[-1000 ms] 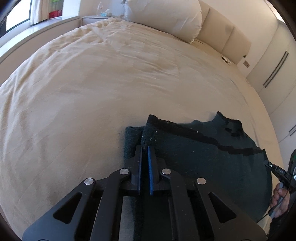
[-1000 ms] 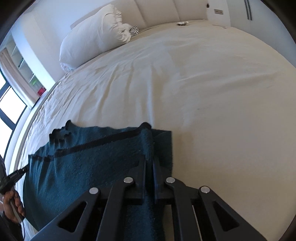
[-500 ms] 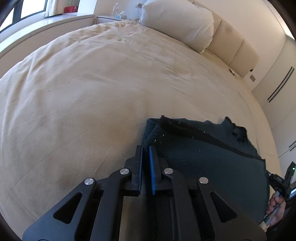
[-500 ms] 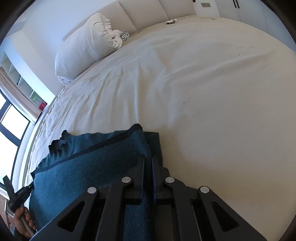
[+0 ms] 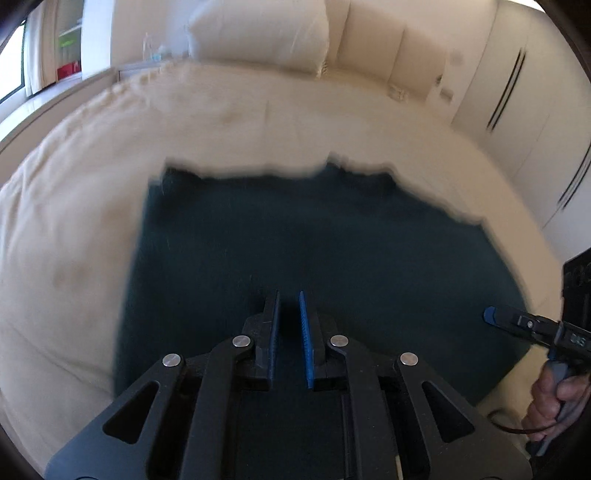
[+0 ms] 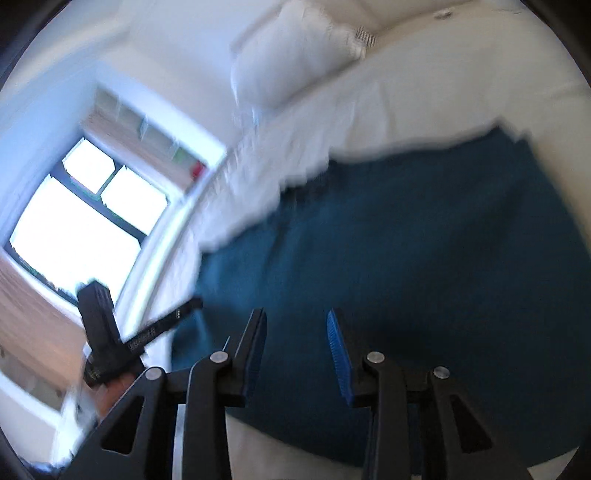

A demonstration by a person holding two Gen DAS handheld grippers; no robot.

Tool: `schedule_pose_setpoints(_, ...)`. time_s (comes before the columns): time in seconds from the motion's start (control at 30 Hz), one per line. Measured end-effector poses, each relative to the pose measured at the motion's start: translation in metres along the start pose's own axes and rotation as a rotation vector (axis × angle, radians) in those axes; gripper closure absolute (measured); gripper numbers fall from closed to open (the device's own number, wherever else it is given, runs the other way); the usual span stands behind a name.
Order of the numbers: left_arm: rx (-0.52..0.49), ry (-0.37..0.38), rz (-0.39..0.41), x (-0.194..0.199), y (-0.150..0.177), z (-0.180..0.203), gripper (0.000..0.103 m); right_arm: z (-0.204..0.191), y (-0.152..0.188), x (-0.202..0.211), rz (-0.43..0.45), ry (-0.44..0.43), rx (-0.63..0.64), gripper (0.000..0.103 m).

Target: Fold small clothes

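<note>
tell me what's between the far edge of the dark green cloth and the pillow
In the left wrist view, only bare cream bedding lies between the dark green cloth and the pillow.

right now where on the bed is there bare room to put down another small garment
Bare sheet lies between the dark teal garment and the pillow, and left of the garment toward the window ledge. The bed is crowded at the near edge, where the left gripper and right gripper hover.
</note>
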State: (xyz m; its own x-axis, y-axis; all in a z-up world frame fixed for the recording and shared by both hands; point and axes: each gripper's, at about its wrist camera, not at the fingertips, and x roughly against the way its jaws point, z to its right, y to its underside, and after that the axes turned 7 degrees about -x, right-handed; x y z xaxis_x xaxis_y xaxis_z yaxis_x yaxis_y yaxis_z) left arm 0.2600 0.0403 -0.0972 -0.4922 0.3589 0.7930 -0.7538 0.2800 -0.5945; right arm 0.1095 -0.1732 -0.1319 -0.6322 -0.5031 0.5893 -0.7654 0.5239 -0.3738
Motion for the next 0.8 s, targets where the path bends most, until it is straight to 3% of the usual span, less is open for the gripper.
schedule_pose_setpoints(0.1,0.106,0.077,0.013,-0.001,0.013,-0.026,0.089,0.027,0.006,0.007,0.014,0.023,-0.064,0.07)
schedule_pose_setpoints(0.2,0.176,0.143,0.015,0.001,0.02,-0.05,0.089,0.074,-0.002,0.056,0.151,0.042,-0.19,0.071)
schedule_pose_setpoints(0.27,0.231,0.184,0.03,0.006,0.025,-0.063,0.089,0.1,-0.004,0.083,0.212,0.067,-0.263,0.078)
schedule_pose_setpoints(0.4,0.309,0.182,0.066,0.024,0.034,-0.083,0.089,0.124,0.003,0.139,0.35,0.168,-0.378,0.072)
schedule_pose_setpoints(0.47,0.368,0.165,0.113,0.04,0.038,-0.093,0.089,0.115,0.002,0.152,0.392,0.094,-0.398,0.068)
schedule_pose_setpoints(0.57,0.446,0.167,0.195,0.057,0.039,-0.103,0.085,0.065,-0.011,0.124,0.324,-0.014,-0.289,0.055)
schedule_pose_setpoints(0.6,0.452,0.155,0.209,0.06,0.038,-0.104,0.074,0.049,-0.015,0.11,0.29,-0.061,-0.256,0.052)
schedule_pose_setpoints(0.63,0.455,0.138,0.215,0.062,0.038,-0.103,0.049,0.027,-0.017,0.087,0.235,-0.112,-0.208,0.048)
schedule_pose_setpoints(0.7,0.484,0.106,0.228,0.062,0.04,-0.109,0.029,0.006,-0.02,0.057,0.171,-0.131,-0.155,0.046)
schedule_pose_setpoints(0.8,0.522,0.126,0.167,0.048,0.047,-0.123,0.029,0.01,-0.023,0.007,0.05,-0.116,-0.177,0.039)
